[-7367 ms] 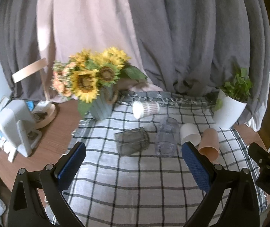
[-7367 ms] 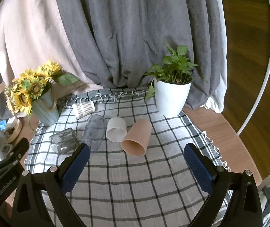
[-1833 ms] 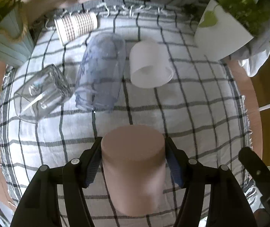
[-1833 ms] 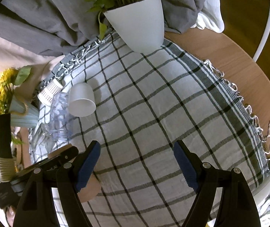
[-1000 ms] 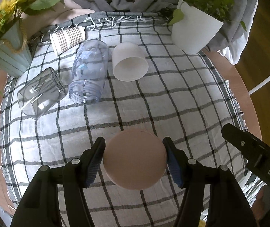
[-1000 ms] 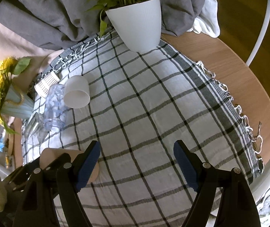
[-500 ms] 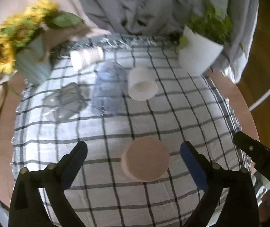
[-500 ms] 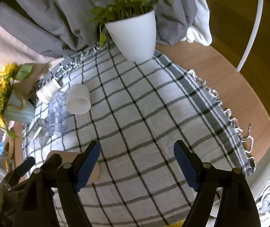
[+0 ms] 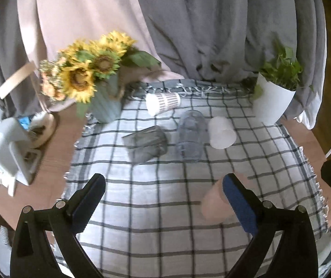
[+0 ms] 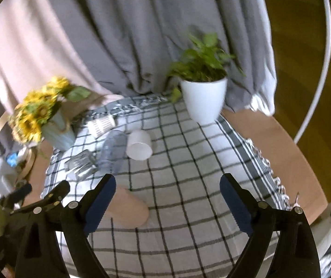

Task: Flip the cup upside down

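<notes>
Standing upside down, pink cup [image 9: 214, 202], left gripper [image 9: 163, 194] spread

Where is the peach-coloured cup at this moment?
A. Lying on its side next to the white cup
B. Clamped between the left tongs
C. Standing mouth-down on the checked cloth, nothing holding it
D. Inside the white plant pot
C. The peach-coloured cup stands on the checked cloth with its closed base up, and both the left tongs and right tongs are open, gripping nothing.
</notes>
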